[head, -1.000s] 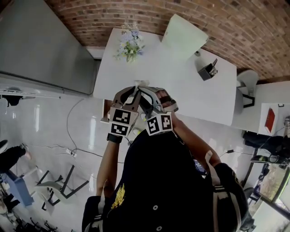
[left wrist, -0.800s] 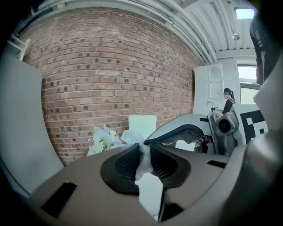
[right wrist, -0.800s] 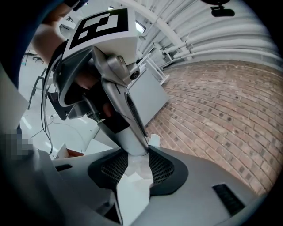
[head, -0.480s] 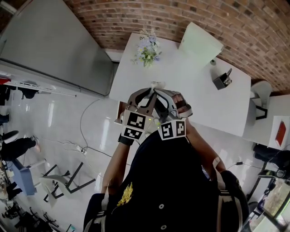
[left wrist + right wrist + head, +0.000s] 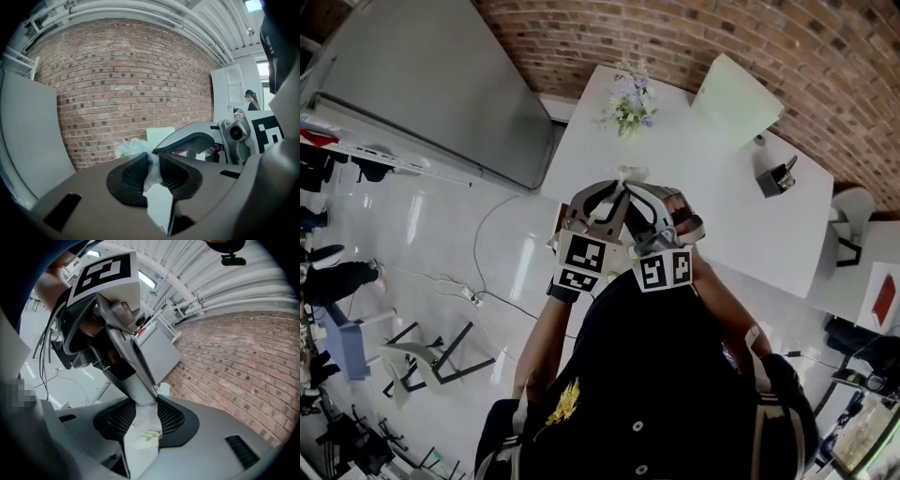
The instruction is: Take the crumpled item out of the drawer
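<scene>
Head view, upper left of frame: large grey panel point(image 5: 431, 84) leaning by the brick wall point(image 5: 787, 47)

Centre: person stands at the near edge of the white table point(image 5: 731, 216), both tools raised and meeting tip to tip

Left gripper point(image 5: 617, 187) point(image 5: 153, 160): jaws narrow, pinched onto the crumpled item point(image 5: 627, 172) point(image 5: 151, 174); pale, thin stuff, plastic or paper, hard to say which

Item is held up in the air above the table edge, shared between both tools

Right gripper point(image 5: 635, 187) point(image 5: 146, 412): jaws narrow, closed on the same item point(image 5: 148, 433), one left finger point(image 5: 137, 380) pushed in against them

Upper centre: flowers point(image 5: 628, 101) on the table

Right: small dark holder point(image 5: 776, 178) near the table's far corner
</scene>
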`<state>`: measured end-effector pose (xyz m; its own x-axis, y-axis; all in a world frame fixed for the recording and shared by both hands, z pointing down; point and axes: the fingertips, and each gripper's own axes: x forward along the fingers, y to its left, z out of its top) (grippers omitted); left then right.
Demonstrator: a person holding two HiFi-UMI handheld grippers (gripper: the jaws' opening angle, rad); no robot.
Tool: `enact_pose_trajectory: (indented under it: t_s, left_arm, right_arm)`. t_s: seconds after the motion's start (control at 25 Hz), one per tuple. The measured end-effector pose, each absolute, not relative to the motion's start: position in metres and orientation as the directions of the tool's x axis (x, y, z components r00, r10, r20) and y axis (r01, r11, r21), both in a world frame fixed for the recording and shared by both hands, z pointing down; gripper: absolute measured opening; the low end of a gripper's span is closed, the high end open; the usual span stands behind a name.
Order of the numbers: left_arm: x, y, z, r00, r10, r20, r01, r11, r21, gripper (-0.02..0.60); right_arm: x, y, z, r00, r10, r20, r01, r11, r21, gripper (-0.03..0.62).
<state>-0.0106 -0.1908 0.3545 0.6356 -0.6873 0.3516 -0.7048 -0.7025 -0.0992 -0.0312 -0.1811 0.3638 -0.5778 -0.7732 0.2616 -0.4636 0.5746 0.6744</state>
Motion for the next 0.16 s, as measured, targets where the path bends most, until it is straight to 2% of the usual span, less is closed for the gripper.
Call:
enact_pose_trajectory:
  t_s: [0.16]
  left_arm:
    - [-0.0201, -0.1844, 0.3577, 0.624, -0.693, 0.360, -0.712, -0.694, -0.102, 0.084]
  right_arm:
    - [-0.0408, -0.1744, 0.3664, -0.594, -0.762, 0.258, -0.463, 0.586, 0.665, 0.170]
